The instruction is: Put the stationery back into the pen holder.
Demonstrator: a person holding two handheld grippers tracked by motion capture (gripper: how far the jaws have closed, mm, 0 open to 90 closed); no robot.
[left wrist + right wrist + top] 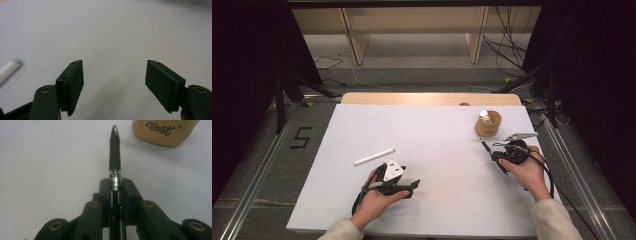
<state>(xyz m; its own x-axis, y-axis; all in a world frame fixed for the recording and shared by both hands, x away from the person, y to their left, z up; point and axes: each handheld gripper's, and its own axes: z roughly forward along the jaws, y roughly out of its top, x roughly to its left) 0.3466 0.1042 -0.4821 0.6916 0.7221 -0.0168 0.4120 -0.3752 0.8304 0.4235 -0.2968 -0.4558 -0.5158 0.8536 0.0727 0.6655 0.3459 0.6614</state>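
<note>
Right tongs clamped on a black pen, tip near the cup. Left tongs wide apart over the table, gripping nothing, beside a white tube.

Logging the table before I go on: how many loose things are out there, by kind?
Pens: 1, the black pen clamped in the right gripper
Cups: 1, the tan cup, something white inside
White sticks: 1, the white stick lying by the left gripper
Total: 3
</note>
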